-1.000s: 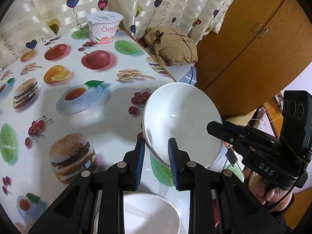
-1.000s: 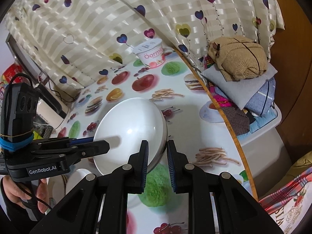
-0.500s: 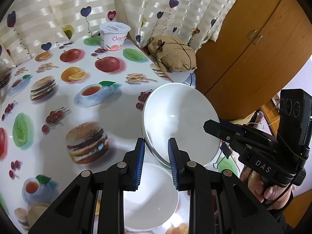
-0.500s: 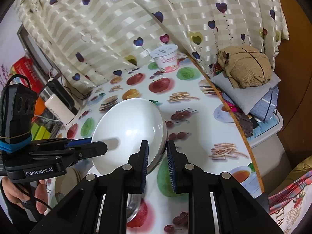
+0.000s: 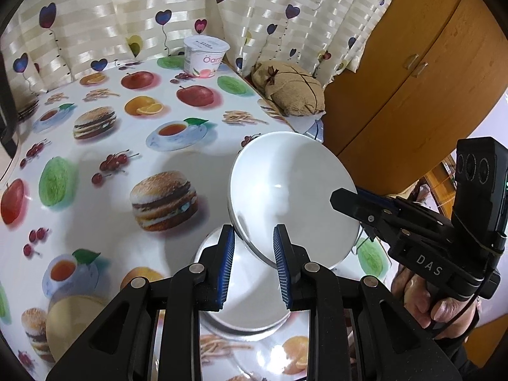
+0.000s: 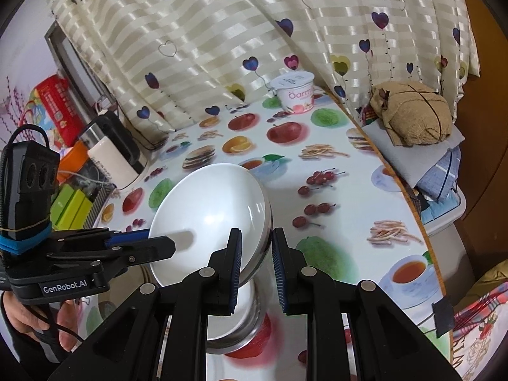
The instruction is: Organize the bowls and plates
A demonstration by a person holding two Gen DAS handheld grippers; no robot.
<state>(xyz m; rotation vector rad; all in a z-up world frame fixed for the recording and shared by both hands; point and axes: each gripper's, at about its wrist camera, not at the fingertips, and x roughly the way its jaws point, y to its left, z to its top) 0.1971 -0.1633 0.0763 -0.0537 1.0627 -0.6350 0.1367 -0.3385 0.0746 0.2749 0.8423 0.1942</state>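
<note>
I had the white bowl point(image 5: 293, 200) held tilted in the air at the centre of both frames, above the worktop point(image 5: 104, 146) with its fruit-and-burger print. My left gripper point(image 5: 254, 255) pinched the bowl's near rim between its blue fingers point(image 5: 227, 263); my right gripper point(image 6: 255, 262) pinched the opposite rim, at lower centre of its own frame. Directly beneath the bowl, at lower centre, another white bowl point(image 5: 250, 304) sat on the worktop. A tan dish point(image 5: 68, 324) lay at the lower left of the left view. A yogurt tub point(image 5: 206, 55) stood by the curtain point(image 5: 127, 6) at upper centre, and a brown cloth bundle point(image 5: 290, 90) lay to its right, off the worktop's edge
</note>
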